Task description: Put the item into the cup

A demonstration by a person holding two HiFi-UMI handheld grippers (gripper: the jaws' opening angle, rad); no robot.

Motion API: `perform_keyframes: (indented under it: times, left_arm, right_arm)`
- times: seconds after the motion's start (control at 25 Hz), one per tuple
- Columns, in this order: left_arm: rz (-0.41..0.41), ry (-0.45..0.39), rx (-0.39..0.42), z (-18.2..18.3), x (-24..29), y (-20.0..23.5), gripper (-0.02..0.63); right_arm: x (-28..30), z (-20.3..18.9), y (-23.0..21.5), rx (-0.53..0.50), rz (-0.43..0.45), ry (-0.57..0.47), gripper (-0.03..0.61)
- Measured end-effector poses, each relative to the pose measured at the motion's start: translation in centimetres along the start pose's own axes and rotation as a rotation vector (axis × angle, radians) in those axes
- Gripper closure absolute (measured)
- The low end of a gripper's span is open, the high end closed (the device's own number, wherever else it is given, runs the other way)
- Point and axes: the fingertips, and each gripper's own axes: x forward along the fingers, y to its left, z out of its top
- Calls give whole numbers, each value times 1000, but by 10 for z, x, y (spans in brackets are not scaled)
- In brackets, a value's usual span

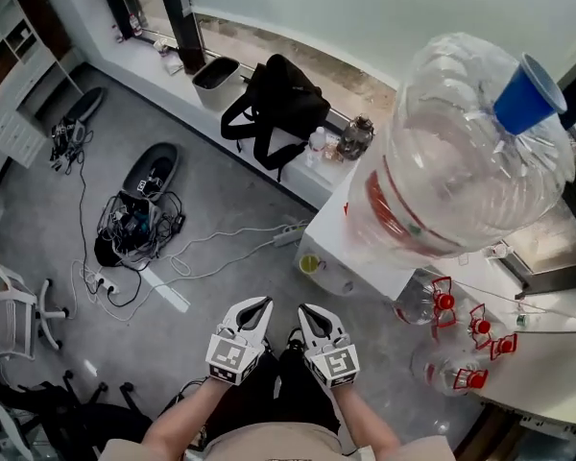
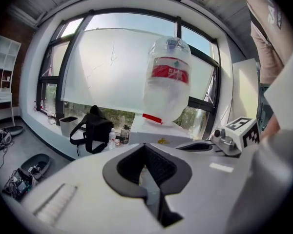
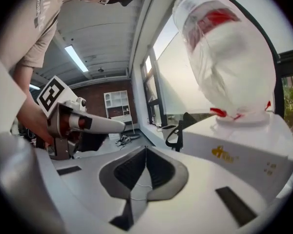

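A blue cup [image 1: 527,93] sits upside down on top of the big clear water bottle [image 1: 461,152] of a white dispenser [image 1: 360,248]. My left gripper [image 1: 262,303] and right gripper [image 1: 305,309] are held side by side close to my body, low in the head view, well below and left of the cup. Both are shut with nothing between the jaws. In the left gripper view my left gripper [image 2: 145,146] points toward the bottle [image 2: 168,77]. The right gripper view shows my right gripper [image 3: 145,149] beside the dispenser [image 3: 234,152]. I cannot see any item to pick.
A black backpack [image 1: 278,109] and a white bin [image 1: 214,80] stand on the window ledge. Cables and gear [image 1: 134,224] lie on the grey floor, with an office chair [image 1: 19,315] at the left. Spare red-capped bottles [image 1: 446,305] lie right of the dispenser.
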Motion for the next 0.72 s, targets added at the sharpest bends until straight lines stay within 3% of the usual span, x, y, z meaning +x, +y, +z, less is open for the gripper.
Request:
perform_keyframes:
  times: [0.36, 0.72]
  left_arm:
    - [30, -111, 32, 99, -46, -9, 606]
    - [66, -158, 43, 136, -82, -12, 606]
  right_arm:
    - [-45, 111, 13, -54, 4, -34, 566]
    - [-72, 189, 13, -137, -16, -103, 566]
